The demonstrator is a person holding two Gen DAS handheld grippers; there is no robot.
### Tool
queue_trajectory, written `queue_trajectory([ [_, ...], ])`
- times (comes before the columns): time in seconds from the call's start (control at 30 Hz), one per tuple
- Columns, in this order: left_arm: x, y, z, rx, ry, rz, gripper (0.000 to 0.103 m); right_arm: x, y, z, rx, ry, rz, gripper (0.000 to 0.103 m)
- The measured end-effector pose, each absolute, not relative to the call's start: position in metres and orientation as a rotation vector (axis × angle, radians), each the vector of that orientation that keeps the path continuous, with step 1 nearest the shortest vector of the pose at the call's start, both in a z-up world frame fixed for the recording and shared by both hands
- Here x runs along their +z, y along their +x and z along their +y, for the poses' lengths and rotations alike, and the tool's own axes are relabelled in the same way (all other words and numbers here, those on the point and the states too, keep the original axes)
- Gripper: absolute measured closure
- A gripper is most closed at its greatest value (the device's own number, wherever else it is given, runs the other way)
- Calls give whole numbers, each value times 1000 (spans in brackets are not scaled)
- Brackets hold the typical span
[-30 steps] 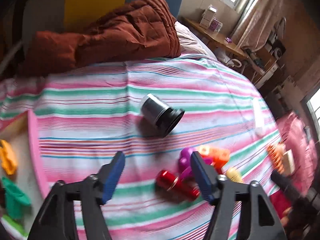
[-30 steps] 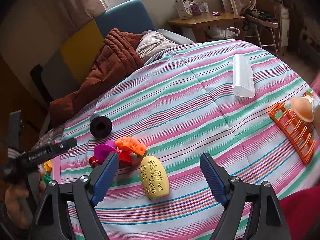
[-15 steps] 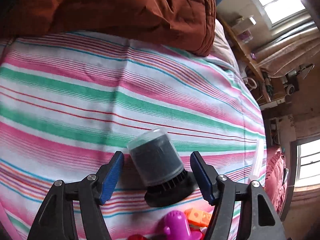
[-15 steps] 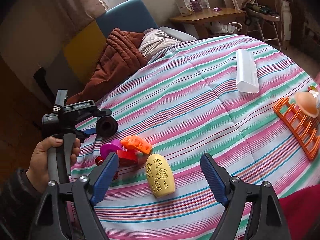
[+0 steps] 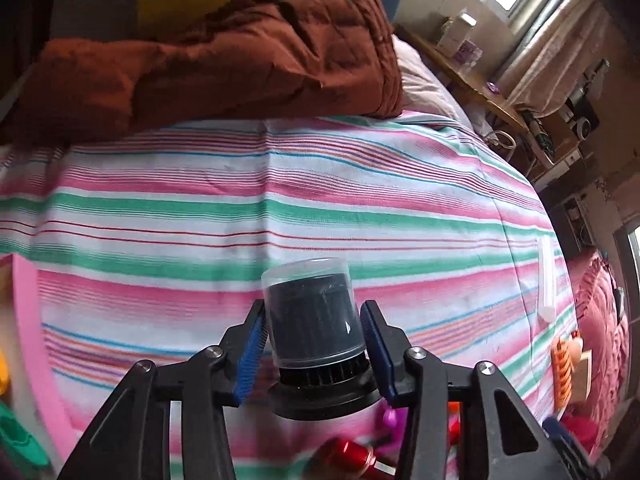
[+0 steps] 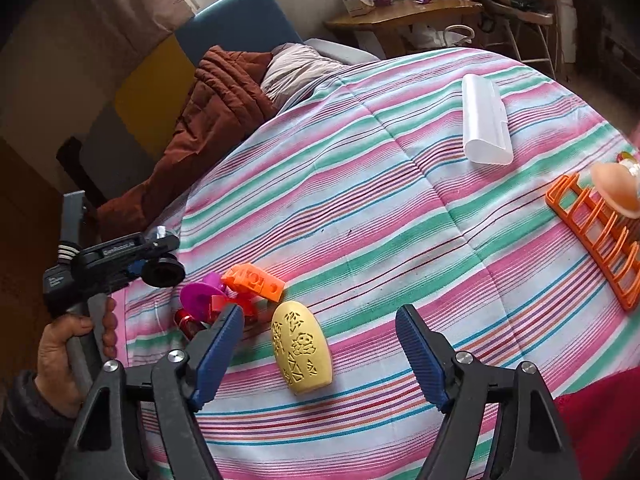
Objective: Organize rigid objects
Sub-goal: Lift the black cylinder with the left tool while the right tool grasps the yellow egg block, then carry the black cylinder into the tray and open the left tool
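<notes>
On striped bedspread (image 5: 320,208): left tool (image 5: 312,344) closing around black canister (image 5: 316,320), contact unclear; right tool (image 6: 320,344) spread, narrowing.

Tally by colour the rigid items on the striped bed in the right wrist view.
Orange: 2, block, rack
Yellow: 1, patterned oval
Purple: 1, funnel
Red: 1, cylinder
White: 1, case
Black: 1, canister between the closing left tongs
Peach: 1, piece on the rack
Total: 8 in clear sight
</notes>
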State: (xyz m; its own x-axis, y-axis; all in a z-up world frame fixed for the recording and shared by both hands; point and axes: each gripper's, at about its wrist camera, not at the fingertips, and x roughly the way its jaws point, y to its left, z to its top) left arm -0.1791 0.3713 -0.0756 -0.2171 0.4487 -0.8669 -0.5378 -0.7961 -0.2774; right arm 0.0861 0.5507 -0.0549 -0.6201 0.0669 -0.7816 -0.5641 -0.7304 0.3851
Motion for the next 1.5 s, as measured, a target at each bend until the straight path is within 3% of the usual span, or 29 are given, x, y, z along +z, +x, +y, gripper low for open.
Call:
queue_trajectory([
  [0.4,-36,-85,306,2054,-1186,191,56,-91,47,514,2393,-1363,523,33],
  [0.43,-34,-77,302,2053,-1172,192,56,-95,44,513,2387,-1382,500,35],
  [0.57,-29,-49,280,2057,-1125,194,56,-107,37,502,2370,-1441,358,59],
  [0.83,-22,-9,231,2096,-1087,160,56,-111,38,508,2398,-1471,384,58],
  [1.1,-27,13,194,2127,-1103,139,56,-111,37,496,2417,-1450,257,59],
  [1.5,-23,-21,127,2300,-1166,24,56,-113,35,487,2431,-1429,133,60],
])
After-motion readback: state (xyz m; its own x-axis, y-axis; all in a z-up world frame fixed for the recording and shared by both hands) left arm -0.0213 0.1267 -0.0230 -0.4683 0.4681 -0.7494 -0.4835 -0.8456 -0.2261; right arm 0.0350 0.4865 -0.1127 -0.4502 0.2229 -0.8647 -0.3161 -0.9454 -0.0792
